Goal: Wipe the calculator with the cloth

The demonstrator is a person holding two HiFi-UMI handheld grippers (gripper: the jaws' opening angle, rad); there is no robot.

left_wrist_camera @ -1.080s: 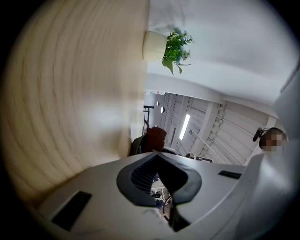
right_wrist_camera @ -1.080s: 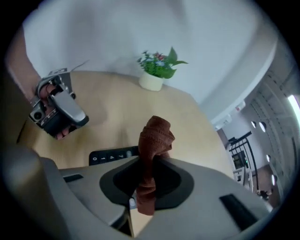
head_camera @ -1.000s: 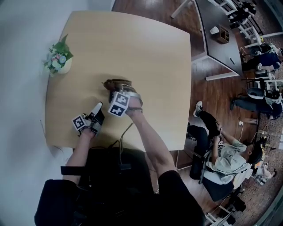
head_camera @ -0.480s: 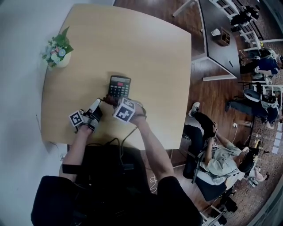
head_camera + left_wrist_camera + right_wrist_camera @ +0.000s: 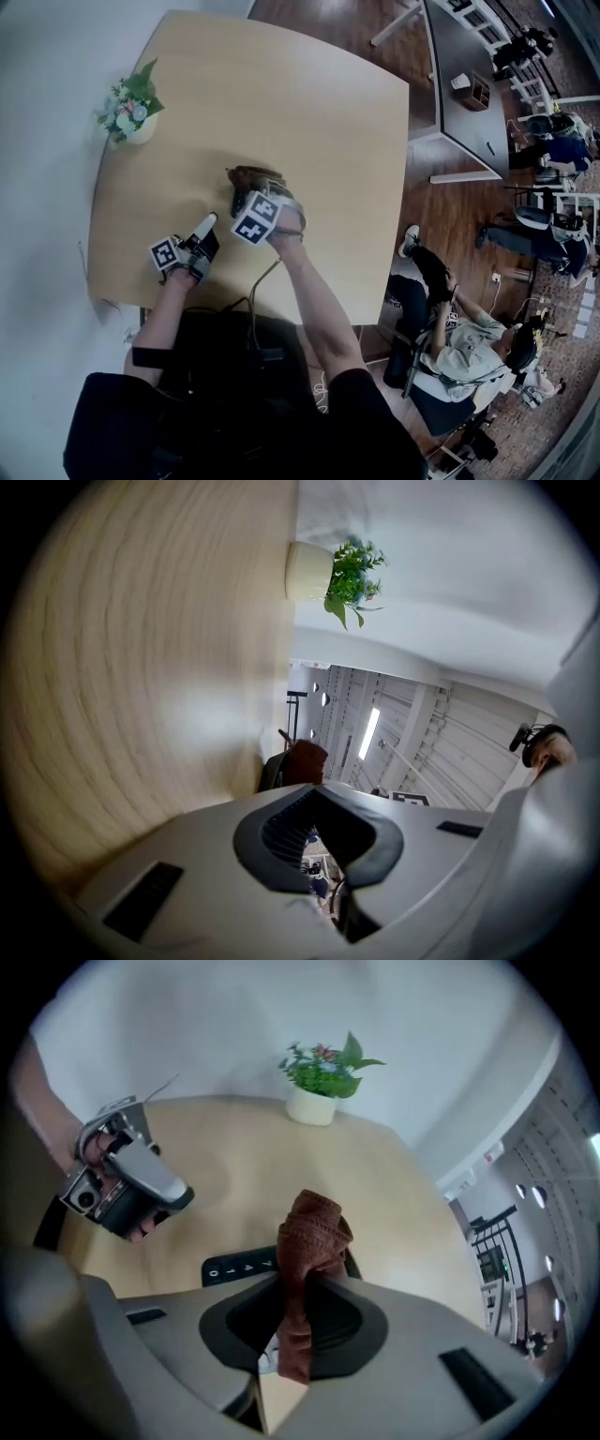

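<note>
A brown cloth (image 5: 309, 1227) is bunched between the jaws of my right gripper (image 5: 300, 1288), which is shut on it and points steeply down. Under it lies the dark calculator (image 5: 232, 1265); only one row of keys shows. In the head view the cloth (image 5: 251, 175) and the right gripper (image 5: 255, 199) cover most of the calculator (image 5: 238, 201) near the middle of the table. My left gripper (image 5: 207, 222) rests on the table just to the calculator's left, shut with nothing in it. In the left gripper view the cloth (image 5: 306, 760) shows ahead of the left gripper (image 5: 319, 803).
A potted plant (image 5: 127, 116) stands at the far left of the light wooden table (image 5: 309, 112). A cable (image 5: 264, 281) hangs over the near table edge. Right of the table are wooden floor, a seated person (image 5: 469, 333) and a dark table (image 5: 469, 84).
Half a second ago the right gripper was drawn back to the near side and the calculator lay bare. It has now pushed the cloth forward over the calculator again. The left gripper has stayed put.
</note>
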